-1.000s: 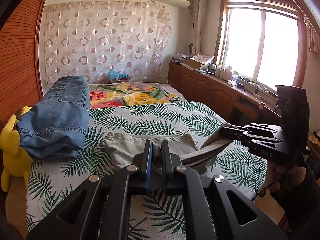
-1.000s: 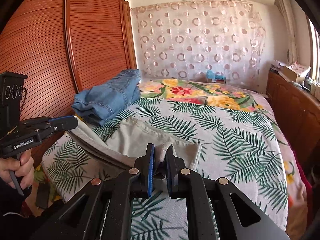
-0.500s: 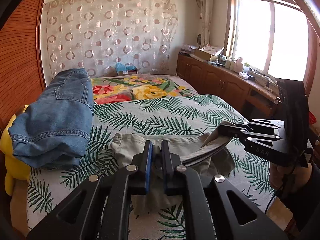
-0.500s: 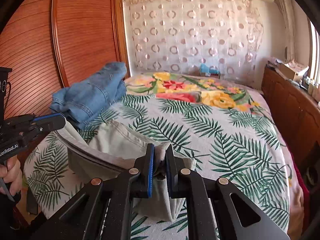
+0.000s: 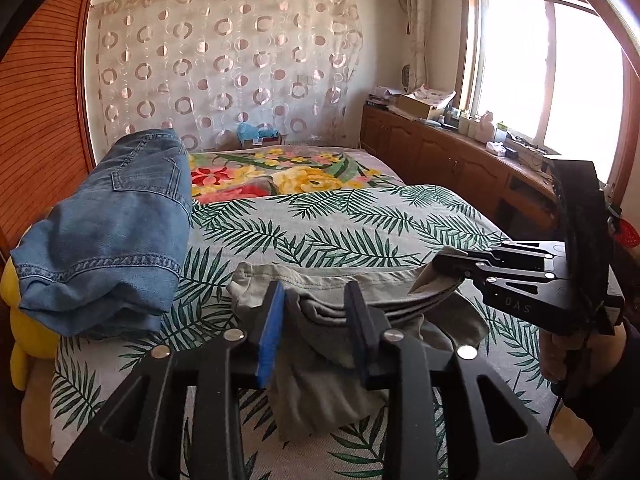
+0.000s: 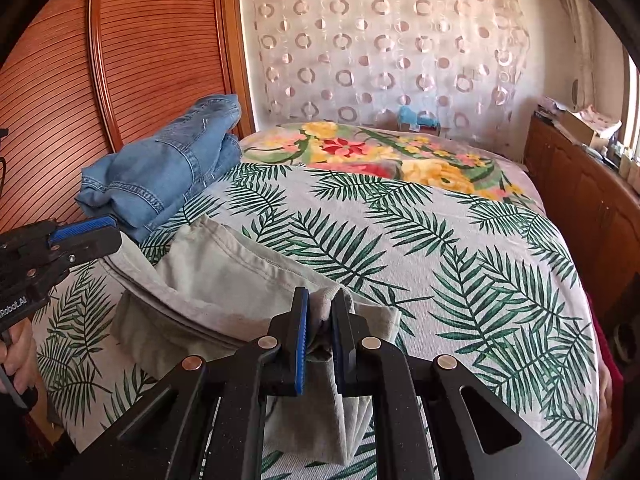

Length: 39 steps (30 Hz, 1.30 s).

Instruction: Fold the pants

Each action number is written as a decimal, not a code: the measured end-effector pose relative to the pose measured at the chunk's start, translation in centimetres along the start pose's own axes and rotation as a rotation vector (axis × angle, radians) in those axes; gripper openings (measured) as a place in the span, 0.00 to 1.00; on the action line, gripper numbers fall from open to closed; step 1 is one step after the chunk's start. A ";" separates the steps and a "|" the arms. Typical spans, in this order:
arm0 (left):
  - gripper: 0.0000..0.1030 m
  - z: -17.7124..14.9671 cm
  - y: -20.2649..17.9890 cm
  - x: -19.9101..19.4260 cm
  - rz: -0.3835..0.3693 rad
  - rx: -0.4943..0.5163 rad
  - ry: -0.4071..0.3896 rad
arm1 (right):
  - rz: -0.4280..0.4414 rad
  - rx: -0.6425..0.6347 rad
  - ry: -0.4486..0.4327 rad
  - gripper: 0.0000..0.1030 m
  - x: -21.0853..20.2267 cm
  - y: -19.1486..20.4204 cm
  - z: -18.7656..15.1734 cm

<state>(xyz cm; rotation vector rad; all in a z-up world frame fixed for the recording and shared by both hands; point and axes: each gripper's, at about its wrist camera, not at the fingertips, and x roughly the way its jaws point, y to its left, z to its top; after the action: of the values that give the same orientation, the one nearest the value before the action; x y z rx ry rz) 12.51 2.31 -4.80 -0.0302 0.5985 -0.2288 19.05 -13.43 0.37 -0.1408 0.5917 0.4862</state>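
The grey-beige pants (image 5: 320, 360) (image 6: 224, 280) lie folded near the bed's front edge, with their near fold raised. My left gripper (image 5: 314, 304) has its jaws apart around the folded edge; the cloth rests between them. It also shows in the right wrist view (image 6: 86, 234). My right gripper (image 6: 320, 312) is shut on the other end of the fold, and it shows in the left wrist view (image 5: 438, 268) pinching the cloth. Part of the pants hangs below the grippers.
A pile of folded blue jeans (image 5: 112, 232) (image 6: 172, 168) sits at the bed's left side by the wooden wardrobe (image 6: 120, 60). A yellow plush toy (image 5: 16, 320) lies beside it. The leaf-print bedspread (image 6: 440, 260) stretches ahead. Wooden cabinets (image 5: 460, 168) run under the window.
My left gripper's jaws have opened on the cloth. Both grippers have moved forward and down over the bed with the pants' fold.
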 end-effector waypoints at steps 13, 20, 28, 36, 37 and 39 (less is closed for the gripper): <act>0.74 -2.1 1.3 0.3 -0.007 -0.043 0.043 | -0.016 0.013 0.004 0.25 1.4 -0.7 0.4; 0.74 -4.0 1.5 0.5 0.018 -0.030 0.086 | 0.000 0.018 -0.022 0.39 -1.1 -1.7 -0.2; 0.38 -5.7 2.0 1.1 -0.014 -0.031 0.156 | 0.042 -0.002 0.090 0.39 -1.8 -1.6 -3.9; 0.32 -6.1 1.7 1.5 -0.027 -0.017 0.184 | 0.070 0.025 0.144 0.39 -0.5 -1.8 -5.0; 0.32 -6.1 1.6 1.6 -0.026 -0.014 0.189 | 0.071 0.026 0.145 0.39 -0.5 -1.8 -5.1; 0.32 -6.1 1.6 1.7 -0.022 -0.012 0.197 | 0.071 0.026 0.148 0.39 -0.2 -2.0 -5.0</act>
<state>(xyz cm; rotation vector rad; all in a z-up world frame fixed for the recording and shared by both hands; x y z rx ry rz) 10.82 3.74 -10.96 -0.0257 0.7961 -0.2511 17.32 -16.64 -3.66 -0.1325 0.7489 0.5398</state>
